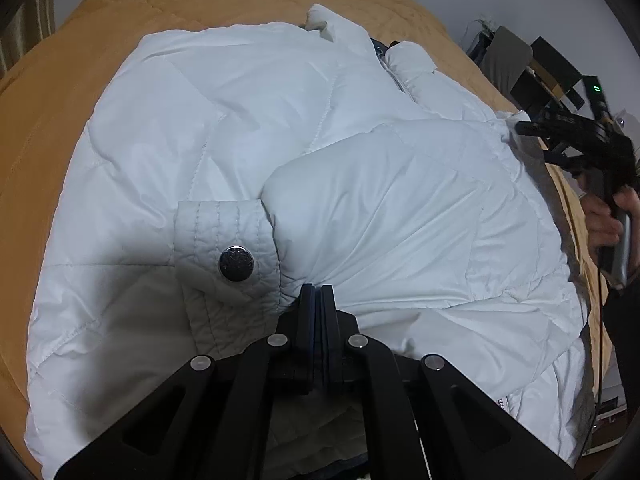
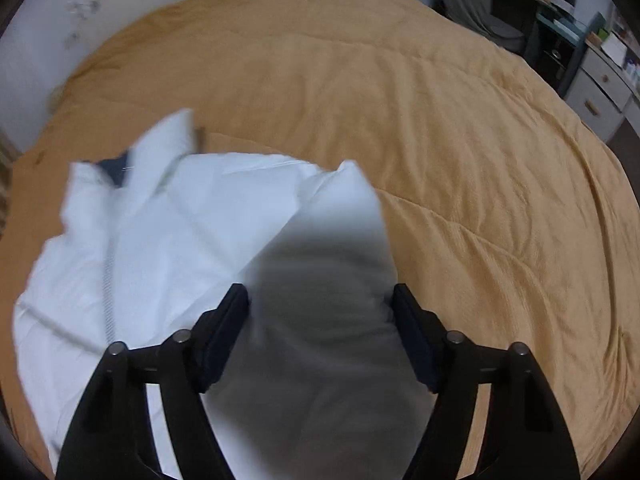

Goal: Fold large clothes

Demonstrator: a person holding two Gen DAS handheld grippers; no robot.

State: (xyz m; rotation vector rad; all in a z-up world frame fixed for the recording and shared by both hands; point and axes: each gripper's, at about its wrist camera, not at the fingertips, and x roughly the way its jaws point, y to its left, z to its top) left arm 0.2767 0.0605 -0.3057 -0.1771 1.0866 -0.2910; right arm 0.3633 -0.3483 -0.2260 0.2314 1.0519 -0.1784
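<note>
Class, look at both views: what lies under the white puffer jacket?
The white puffer jacket lies on a mustard bedspread that shows all around it. What is directly beneath the jacket is covered.

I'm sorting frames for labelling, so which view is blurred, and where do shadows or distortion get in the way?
Left wrist view: sharp; the white jacket shows its stitching and snap button clearly, with shadow low on the left and fisheye bending at the edges. Right wrist view: motion-blurred across the jacket, a dark smeared shadow between the right gripper fingers; the tan bedspread stays readable.
</note>
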